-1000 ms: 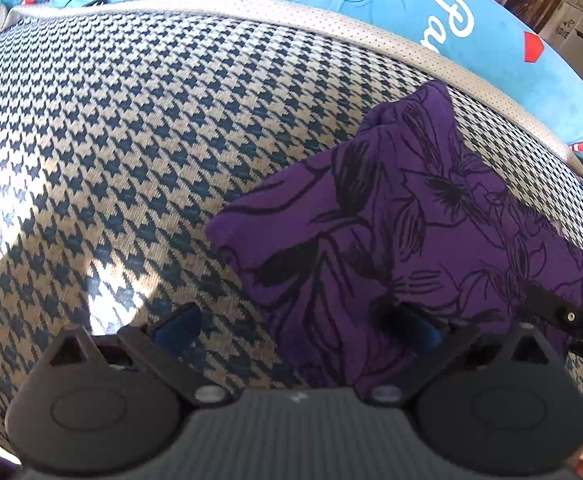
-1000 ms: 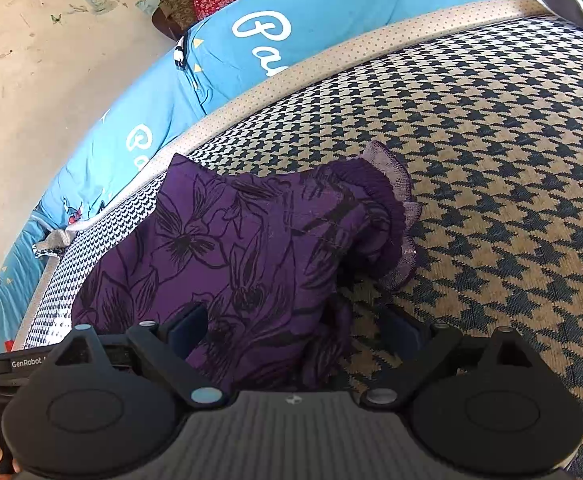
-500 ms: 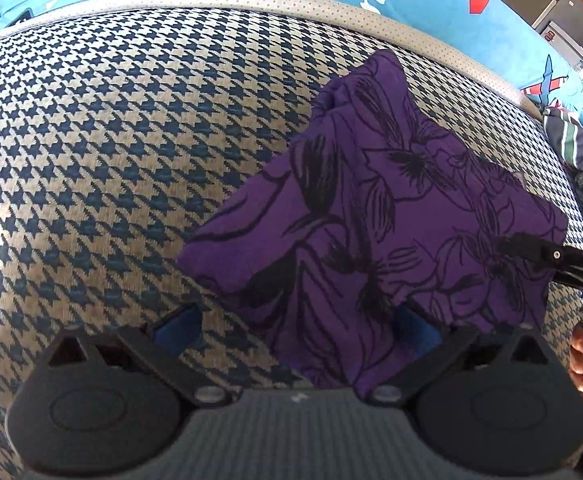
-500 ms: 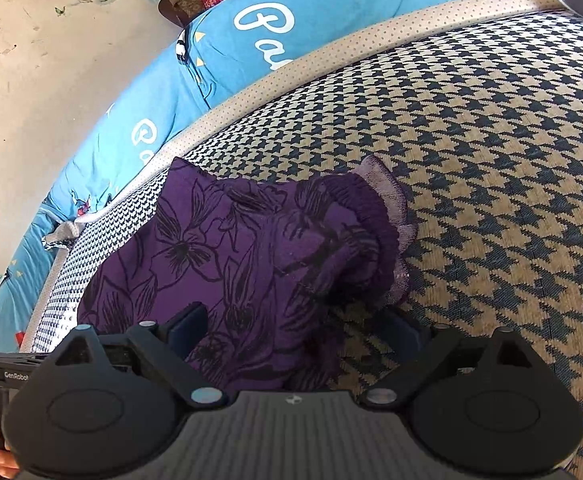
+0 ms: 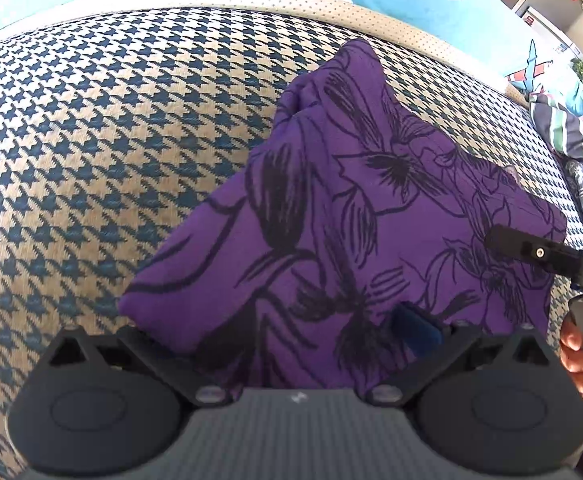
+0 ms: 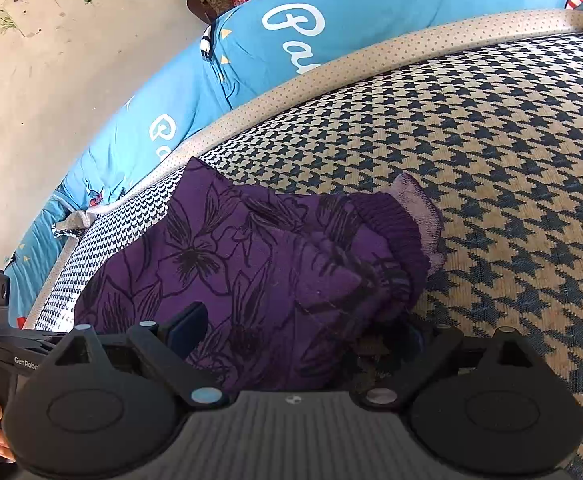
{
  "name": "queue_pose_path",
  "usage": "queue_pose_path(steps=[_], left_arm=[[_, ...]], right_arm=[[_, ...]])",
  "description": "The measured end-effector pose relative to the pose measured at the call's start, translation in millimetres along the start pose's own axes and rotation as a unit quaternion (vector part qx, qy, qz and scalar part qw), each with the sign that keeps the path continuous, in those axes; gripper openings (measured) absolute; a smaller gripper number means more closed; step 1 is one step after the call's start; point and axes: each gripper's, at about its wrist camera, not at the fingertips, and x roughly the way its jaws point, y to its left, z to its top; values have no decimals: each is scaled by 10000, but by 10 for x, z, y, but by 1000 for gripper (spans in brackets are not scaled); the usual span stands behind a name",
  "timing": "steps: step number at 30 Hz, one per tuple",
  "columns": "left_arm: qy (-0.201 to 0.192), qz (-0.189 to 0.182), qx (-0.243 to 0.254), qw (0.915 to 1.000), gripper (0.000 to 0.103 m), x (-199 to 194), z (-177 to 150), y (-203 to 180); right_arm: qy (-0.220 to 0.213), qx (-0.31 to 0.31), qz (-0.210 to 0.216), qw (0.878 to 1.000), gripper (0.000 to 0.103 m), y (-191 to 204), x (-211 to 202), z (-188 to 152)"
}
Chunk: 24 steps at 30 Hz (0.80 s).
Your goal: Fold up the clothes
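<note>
— Where is the cloth?

— The purple cloth (image 5: 355, 216) lies bunched on the checked mat (image 5: 103, 128). It looks bigger than a second ago, because I moved both tools in close.

— What about your left gripper (image 5: 291, 332)?

— Wide apart, with the cloth's near edge now between its fingers. Before, one finger was off on the mat.

— And the right gripper (image 6: 295, 332)?

— Also wide, with the cloth now filling its gap.
</note>
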Motion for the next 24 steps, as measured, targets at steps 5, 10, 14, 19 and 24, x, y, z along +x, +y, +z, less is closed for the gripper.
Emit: queue_pose_path(steps=[5,10,14,19,24], left_arm=[[-99,12,112,9999,103,19,17,-41],[-266,178,335,9989,102,-16,9,-122],[-467,475,704,9953,95,-62,-56,-216],[-790,803,1095,9876,79,-189,-97,-313],[-1006,919,1026,9854,51,-239,-68,-249]], right_arm=[[-34,-79,75,9999,93,36,45,-16],[-81,-63,-34,9999,65,40,91,-10],[-110,170,-43,9998,43,-16,97,-1],[-165,21,-131,9998,32,53,93,-24],[-267,-328,-300,9987,28,183,70,-16]])
